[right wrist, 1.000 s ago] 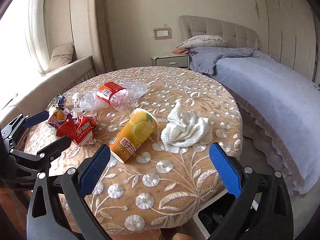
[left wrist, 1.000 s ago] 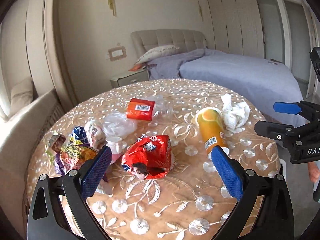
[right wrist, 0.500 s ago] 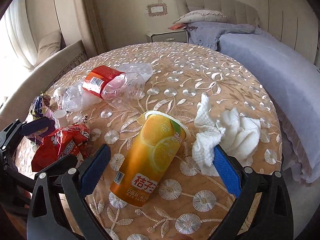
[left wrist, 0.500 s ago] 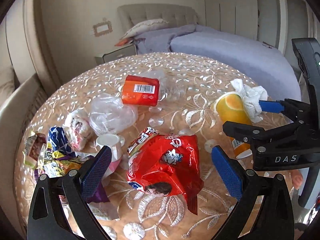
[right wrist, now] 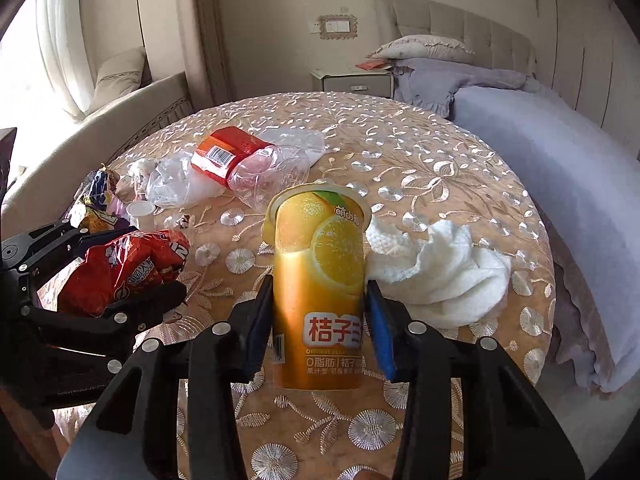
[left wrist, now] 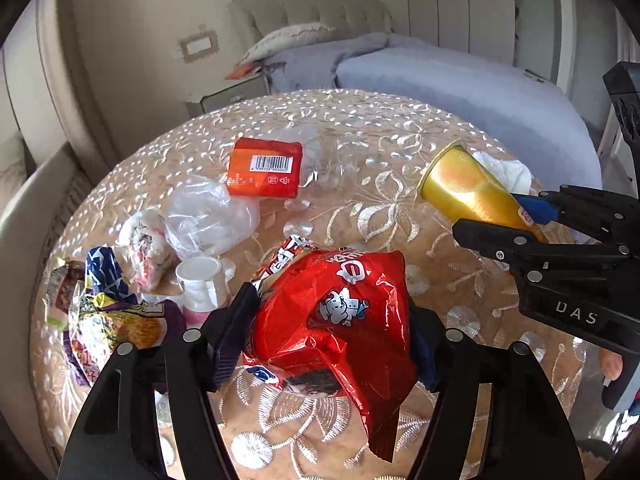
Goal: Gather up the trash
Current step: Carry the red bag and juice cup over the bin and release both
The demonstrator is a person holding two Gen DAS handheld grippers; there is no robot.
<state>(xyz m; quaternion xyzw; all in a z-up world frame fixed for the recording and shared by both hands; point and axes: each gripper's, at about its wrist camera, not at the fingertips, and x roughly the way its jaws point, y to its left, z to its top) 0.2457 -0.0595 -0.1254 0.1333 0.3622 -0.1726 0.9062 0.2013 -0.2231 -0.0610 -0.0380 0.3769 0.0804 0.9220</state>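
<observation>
My left gripper (left wrist: 332, 320) is shut on a crumpled red snack bag (left wrist: 332, 320) on the round table; the bag also shows in the right wrist view (right wrist: 120, 268). My right gripper (right wrist: 320, 320) is shut on an orange juice cup (right wrist: 320, 280), held tilted off the cloth; the cup also shows in the left wrist view (left wrist: 468, 188). A crushed clear bottle with a red label (left wrist: 264, 168), a clear plastic bag (left wrist: 208, 216), a small white cup (left wrist: 200, 284), colourful wrappers (left wrist: 104, 316) and a white crumpled tissue (right wrist: 436, 264) lie on the table.
The round table has an embroidered gold cloth (right wrist: 400, 152). A bed with a lilac cover (right wrist: 560, 184) stands to the right, a nightstand (right wrist: 352, 80) behind, a beige sofa (right wrist: 128, 92) to the left.
Both grippers moved in and closed: the left on the red snack bag, the right on the orange juice cup, which now tilts up off the cloth.
</observation>
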